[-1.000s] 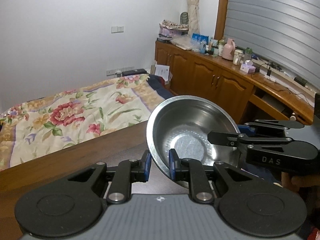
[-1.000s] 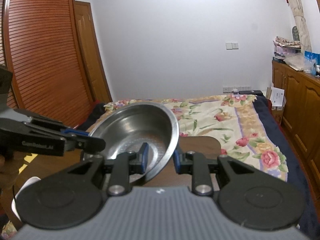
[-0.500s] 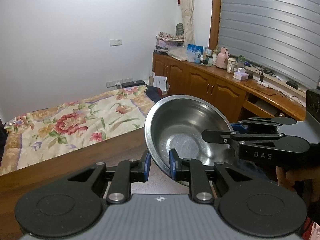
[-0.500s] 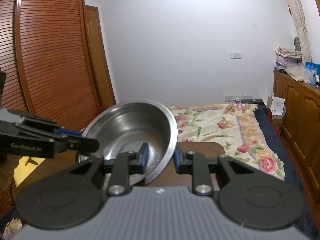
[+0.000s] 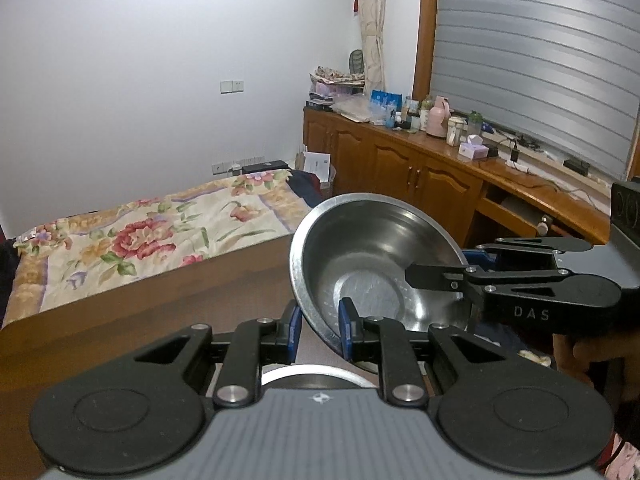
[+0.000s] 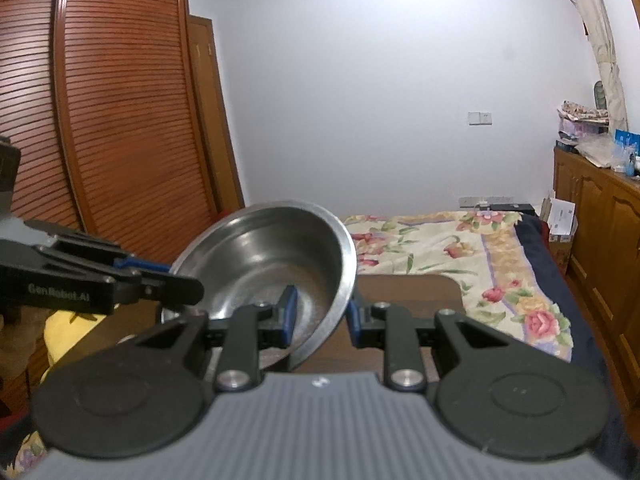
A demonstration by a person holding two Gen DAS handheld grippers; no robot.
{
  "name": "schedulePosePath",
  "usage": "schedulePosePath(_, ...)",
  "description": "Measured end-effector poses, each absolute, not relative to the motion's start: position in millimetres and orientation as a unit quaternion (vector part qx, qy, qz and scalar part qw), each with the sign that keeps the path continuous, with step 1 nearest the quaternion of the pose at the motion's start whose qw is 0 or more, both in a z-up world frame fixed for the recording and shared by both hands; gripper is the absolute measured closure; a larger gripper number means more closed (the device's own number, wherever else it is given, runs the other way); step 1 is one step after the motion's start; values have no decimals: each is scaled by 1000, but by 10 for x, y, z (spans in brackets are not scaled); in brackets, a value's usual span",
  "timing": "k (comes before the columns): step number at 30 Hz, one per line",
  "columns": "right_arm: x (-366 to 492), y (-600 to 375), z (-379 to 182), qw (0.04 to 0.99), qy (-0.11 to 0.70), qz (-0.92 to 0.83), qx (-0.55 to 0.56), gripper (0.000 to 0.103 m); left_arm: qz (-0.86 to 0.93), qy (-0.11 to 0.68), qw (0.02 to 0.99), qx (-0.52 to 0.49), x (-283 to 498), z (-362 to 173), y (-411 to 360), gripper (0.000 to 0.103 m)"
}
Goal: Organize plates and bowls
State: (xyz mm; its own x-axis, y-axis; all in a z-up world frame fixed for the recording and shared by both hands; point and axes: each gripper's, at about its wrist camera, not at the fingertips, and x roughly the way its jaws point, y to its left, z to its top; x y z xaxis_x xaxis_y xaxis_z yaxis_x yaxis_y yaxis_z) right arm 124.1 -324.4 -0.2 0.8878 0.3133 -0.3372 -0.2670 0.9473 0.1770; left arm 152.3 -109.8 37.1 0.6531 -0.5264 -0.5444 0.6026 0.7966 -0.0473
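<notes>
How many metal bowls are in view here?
1 for certain: the steel bowl held tilted above the wooden table, its rim pinched by the left tool and the right tool. A pale round rim below may be another dish.

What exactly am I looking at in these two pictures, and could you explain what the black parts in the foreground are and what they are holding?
No robot arm is here: a person holds a two-finger tool in each hand, and each tool carries a wide-angle camera looking forward along its fingers. One picture comes from the left tool, the other from the right tool, so each also shows the other tool from the side. Both are shut on the rim of one steel bowl, at opposite sides, holding it tilted above a brown wooden table. The rim of another round metal dish peeks out below the left tool; most of it is hidden. Behind are a bed with a floral cover and wooden cabinets.
</notes>
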Motion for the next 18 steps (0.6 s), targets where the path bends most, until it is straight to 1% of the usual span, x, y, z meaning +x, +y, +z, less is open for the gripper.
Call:
schedulePosePath(6,1108,-3155,-212,968,191,150,67,75,-308,280,907,66,1373,140,-1025,82)
schedulePosePath(10,1027,-3097,-400,966,199,146,75,75,-297,283,910,65,1263,-109,-983,81)
schedulePosePath(14,1003,-3072,-550,964,209,143,81,75,-295,300,905,58,1208,-321,-951,81)
schedulePosePath(18,998,-3080,-640,960,217,146,98,75,-294,306,903,61,1163,-420,-930,80)
